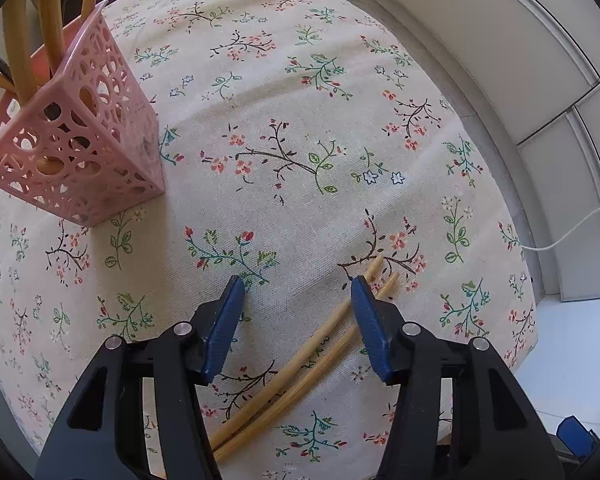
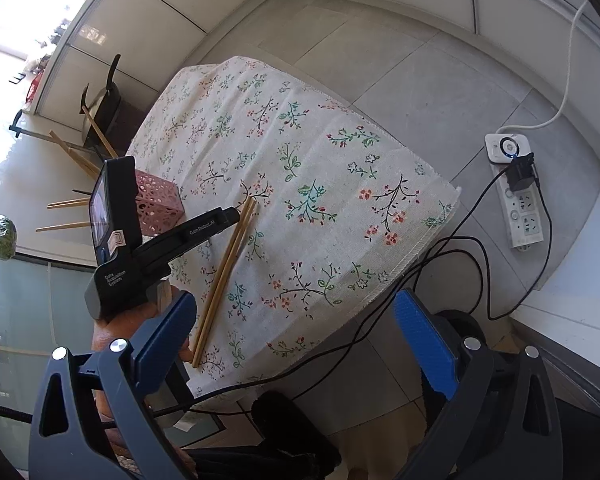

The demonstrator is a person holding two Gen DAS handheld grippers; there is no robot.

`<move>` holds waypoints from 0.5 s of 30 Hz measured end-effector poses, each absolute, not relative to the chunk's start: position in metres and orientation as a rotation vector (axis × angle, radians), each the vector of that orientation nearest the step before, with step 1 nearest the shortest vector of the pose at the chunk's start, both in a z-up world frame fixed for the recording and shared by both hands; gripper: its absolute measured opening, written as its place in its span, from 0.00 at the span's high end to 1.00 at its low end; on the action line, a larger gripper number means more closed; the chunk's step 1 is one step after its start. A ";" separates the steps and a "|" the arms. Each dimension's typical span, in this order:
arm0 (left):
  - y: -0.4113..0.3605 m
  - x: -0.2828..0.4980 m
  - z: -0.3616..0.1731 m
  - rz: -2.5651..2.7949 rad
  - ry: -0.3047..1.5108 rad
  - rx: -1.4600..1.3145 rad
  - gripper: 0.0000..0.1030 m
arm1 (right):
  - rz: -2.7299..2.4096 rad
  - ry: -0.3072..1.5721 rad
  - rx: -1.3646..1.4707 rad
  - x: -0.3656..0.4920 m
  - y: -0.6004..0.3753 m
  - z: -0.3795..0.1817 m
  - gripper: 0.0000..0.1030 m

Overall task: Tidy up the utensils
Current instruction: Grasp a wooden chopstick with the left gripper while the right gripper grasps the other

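Observation:
A pair of bamboo chopsticks (image 1: 300,364) lies side by side on the floral tablecloth (image 1: 300,120). My left gripper (image 1: 298,290) is open and empty just above them, its right finger over their tips. A pink perforated holder (image 1: 80,152) with several bamboo utensils in it stands at the left. In the right wrist view the chopsticks (image 2: 226,270) lie next to the left gripper's body (image 2: 160,248), with the pink holder (image 2: 156,204) behind it. My right gripper (image 2: 296,312) is open and empty, held off the table's near edge above the floor.
The small table (image 2: 380,216) is covered by the cloth, with a tiled floor around it. A white power strip (image 2: 516,192) and black cables (image 2: 440,272) lie on the floor at the right. A wall runs behind the table.

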State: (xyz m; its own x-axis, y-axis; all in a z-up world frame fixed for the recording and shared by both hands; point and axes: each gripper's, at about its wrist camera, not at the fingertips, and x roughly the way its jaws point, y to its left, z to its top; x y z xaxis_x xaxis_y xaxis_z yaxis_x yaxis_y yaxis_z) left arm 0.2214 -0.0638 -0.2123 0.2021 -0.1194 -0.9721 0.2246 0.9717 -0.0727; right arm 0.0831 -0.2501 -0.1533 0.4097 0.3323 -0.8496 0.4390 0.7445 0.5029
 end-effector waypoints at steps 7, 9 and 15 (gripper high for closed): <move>-0.058 0.218 -0.214 -0.255 1.361 0.108 0.49 | -0.094 1.189 0.792 0.084 -0.254 -0.158 0.06; -0.060 0.214 -0.213 -0.256 1.360 0.124 0.49 | -0.096 1.194 0.791 0.084 -0.254 -0.160 0.06; -0.073 0.205 -0.217 -0.240 1.319 0.278 0.60 | -0.100 1.198 0.796 0.085 -0.254 -0.162 0.06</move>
State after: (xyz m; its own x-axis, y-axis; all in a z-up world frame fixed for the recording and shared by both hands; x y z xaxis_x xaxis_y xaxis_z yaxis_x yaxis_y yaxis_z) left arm 0.2048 -0.0728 -0.2165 0.2328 -0.0155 -0.9724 0.3282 0.9425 0.0635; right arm 0.0845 -0.2542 -0.1617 0.3940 0.3313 -0.8573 0.4683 0.7303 0.4974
